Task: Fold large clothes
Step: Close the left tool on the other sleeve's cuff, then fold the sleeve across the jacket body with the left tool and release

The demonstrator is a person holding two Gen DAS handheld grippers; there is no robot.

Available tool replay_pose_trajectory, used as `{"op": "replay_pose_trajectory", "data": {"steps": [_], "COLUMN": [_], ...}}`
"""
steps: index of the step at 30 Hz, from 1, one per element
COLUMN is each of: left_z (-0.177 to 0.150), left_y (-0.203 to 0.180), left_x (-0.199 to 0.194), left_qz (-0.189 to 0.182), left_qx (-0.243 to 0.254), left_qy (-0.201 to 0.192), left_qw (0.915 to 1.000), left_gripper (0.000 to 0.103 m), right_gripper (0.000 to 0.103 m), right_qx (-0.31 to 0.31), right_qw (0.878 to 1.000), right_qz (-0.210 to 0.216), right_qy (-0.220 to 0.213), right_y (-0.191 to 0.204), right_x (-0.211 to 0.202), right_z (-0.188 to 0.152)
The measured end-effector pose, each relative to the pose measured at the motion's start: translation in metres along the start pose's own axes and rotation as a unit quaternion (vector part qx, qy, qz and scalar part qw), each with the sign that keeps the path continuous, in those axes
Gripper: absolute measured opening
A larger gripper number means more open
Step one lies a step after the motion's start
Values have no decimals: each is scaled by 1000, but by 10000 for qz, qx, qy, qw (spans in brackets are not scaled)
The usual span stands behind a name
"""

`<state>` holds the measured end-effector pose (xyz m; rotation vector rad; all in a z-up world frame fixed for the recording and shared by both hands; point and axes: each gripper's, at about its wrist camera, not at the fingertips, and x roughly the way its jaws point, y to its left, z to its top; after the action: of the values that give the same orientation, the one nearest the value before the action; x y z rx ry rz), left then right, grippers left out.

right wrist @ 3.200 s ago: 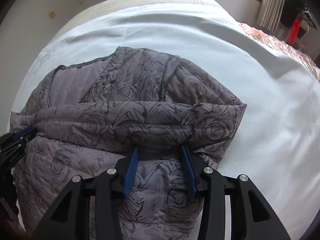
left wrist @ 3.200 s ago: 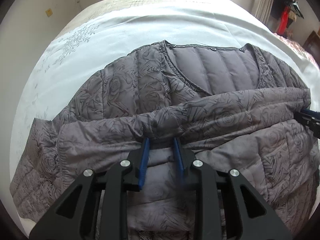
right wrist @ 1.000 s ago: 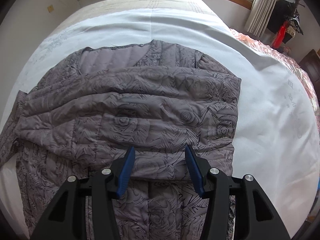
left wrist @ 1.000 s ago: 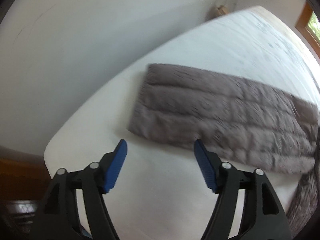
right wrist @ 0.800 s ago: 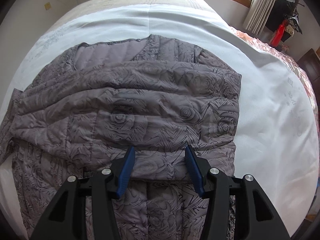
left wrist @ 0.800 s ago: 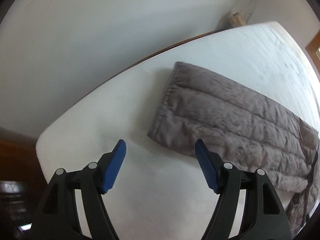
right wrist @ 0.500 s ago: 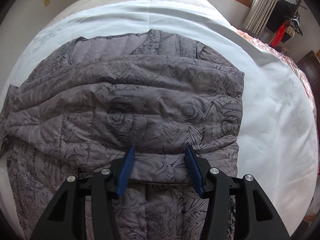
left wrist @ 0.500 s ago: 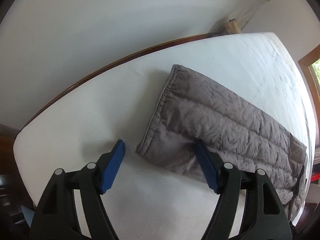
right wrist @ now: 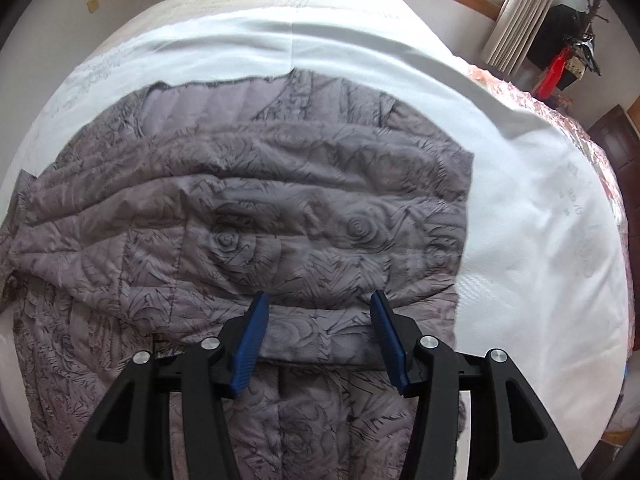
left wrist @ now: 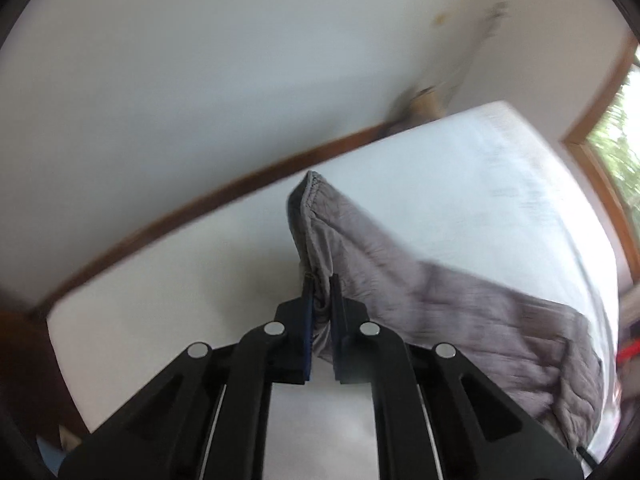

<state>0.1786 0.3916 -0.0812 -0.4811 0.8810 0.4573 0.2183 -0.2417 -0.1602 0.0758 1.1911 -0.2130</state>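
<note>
Two claws over grey quilted jacket point(right wrist: 256, 216) on white bed point(right wrist: 540, 208). Left claw point(left wrist: 320, 284) just closed, pinching sleeve cuff point(left wrist: 316, 240), cuff raised off bed. Right claw point(right wrist: 316, 308) half open above jacket's folded edge, gripping nothing.

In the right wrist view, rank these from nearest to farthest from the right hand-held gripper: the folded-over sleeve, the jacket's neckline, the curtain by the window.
From the right hand-held gripper:
1. Folded-over sleeve, lying across the jacket just beyond the fingertips.
2. Neckline, at the jacket's far edge, upper left.
3. Curtain, past the bed, upper right.
</note>
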Motion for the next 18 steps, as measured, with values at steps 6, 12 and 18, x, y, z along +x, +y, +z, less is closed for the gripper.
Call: {"op": "replay_pose_trajectory", "data": {"steps": [6, 12, 18], "left_z": [-9, -50, -112], "left_y": [-101, -219, -302], "left_x": [-72, -104, -102], "left_qz": [-940, -1965, -2421], "left_qx": [940, 1956, 2704], "left_qy": [-510, -387, -25], "left_qw": [9898, 9600, 9318], "left_gripper": [5, 5, 5], "right_gripper": [52, 52, 52], "right_qx": [36, 81, 125], "right_qw": [9997, 9997, 9998], "right_qz": [-104, -57, 49], "right_qy": [-225, -209, -145], "right_y": [-9, -21, -32], "right_x": [-18, -23, -21], "right_z": [-1, -6, -13]}}
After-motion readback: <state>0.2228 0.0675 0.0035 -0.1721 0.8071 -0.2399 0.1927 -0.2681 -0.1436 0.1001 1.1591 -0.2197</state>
